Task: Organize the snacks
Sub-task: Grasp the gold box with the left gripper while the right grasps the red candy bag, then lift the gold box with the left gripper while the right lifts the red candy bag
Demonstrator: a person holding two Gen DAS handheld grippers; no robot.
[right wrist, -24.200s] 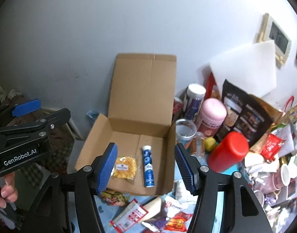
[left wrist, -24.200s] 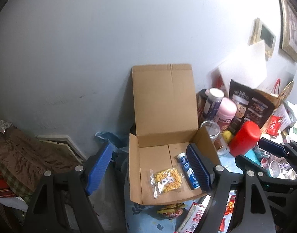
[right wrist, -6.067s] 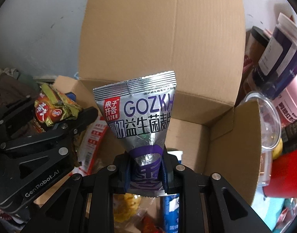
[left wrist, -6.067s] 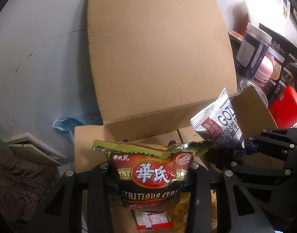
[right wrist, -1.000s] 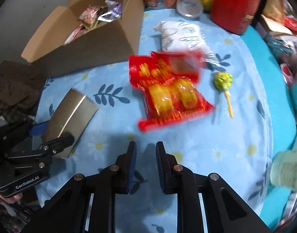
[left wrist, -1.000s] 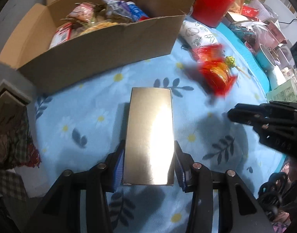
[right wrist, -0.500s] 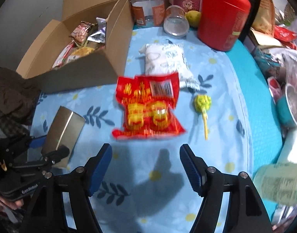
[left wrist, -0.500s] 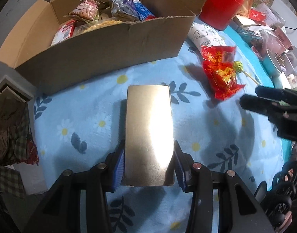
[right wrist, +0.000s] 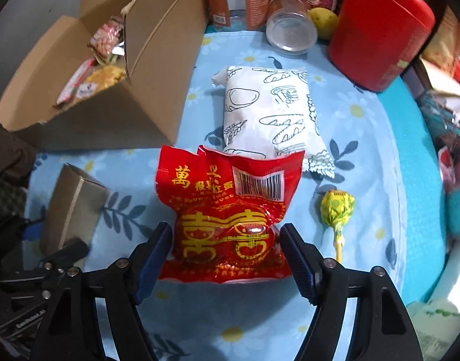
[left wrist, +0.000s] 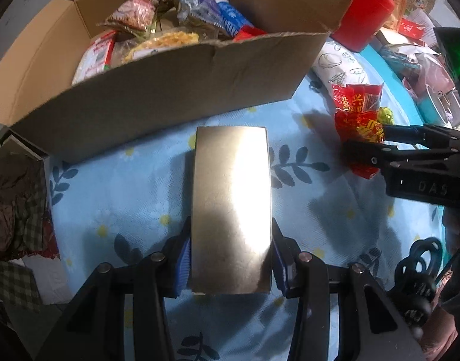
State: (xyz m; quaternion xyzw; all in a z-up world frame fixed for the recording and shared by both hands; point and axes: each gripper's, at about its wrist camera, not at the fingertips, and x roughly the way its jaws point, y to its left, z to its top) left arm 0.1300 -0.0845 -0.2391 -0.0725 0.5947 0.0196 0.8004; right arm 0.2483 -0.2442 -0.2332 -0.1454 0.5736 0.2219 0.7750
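- left gripper [left wrist: 231,260] is clamped on a shiny gold box [left wrist: 231,204], held just in front of the cardboard box [left wrist: 157,90]
- right gripper [right wrist: 227,258] is spread wide around a red snack bag [right wrist: 227,219], pads not touching it
- the bag lies on the floral cloth [right wrist: 359,162] right of the cardboard box, with a white bread pack [right wrist: 272,114] behind it and a yellow lollipop [right wrist: 337,207] beside it

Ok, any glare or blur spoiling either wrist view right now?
Left wrist: a bright glare band washes the silver box top, held in the left gripper. Right wrist: red packet sharp, barcode readable, between the open right gripper; edges fisheye-bent.
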